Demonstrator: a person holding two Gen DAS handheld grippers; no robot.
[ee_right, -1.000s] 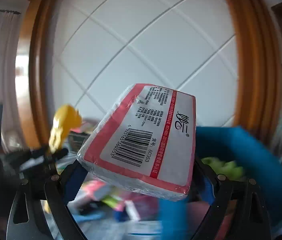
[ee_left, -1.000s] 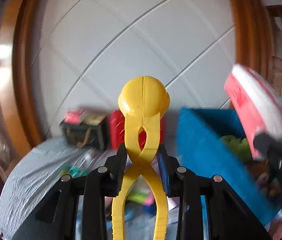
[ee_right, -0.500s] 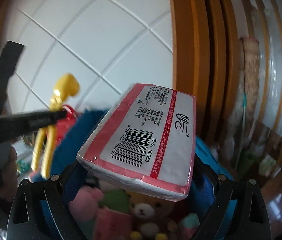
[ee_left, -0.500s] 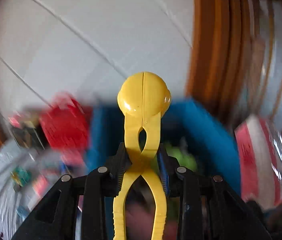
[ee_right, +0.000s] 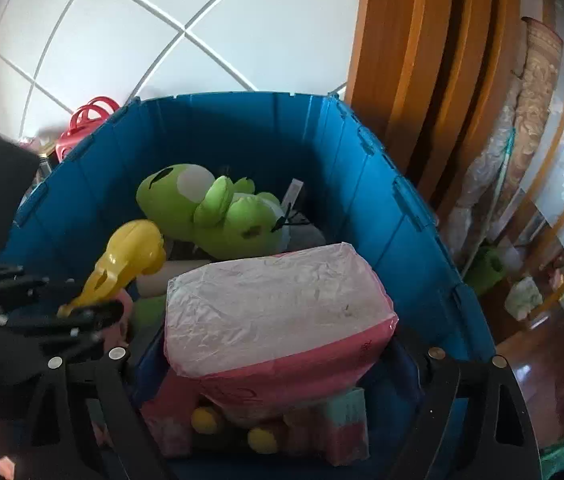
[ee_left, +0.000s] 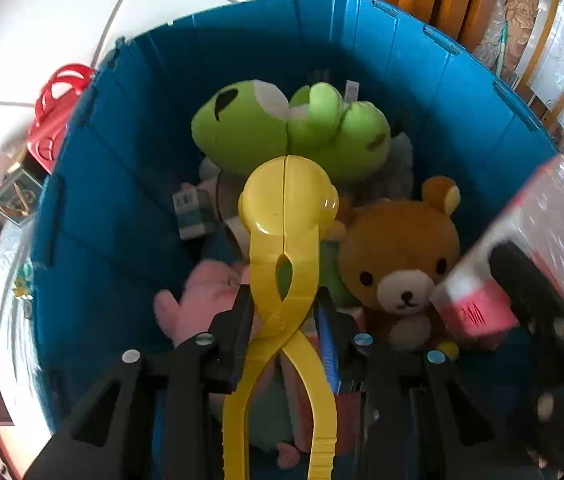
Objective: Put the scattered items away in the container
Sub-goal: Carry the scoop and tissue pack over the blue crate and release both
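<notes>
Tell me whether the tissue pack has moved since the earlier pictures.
Yes. The tissue pack has tipped forward and down between the right gripper's closing jaws, and now sits inside the blue bin rather than in front of the white wall.

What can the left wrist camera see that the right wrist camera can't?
Only the left wrist view shows the brown teddy bear's face and a pink plush toy. Only the right wrist view shows the wrinkled clear top of the pink tissue pack and the cluttered room past the wooden frame. Both show the blue bin, the green frog toy and the yellow tongs.
</notes>
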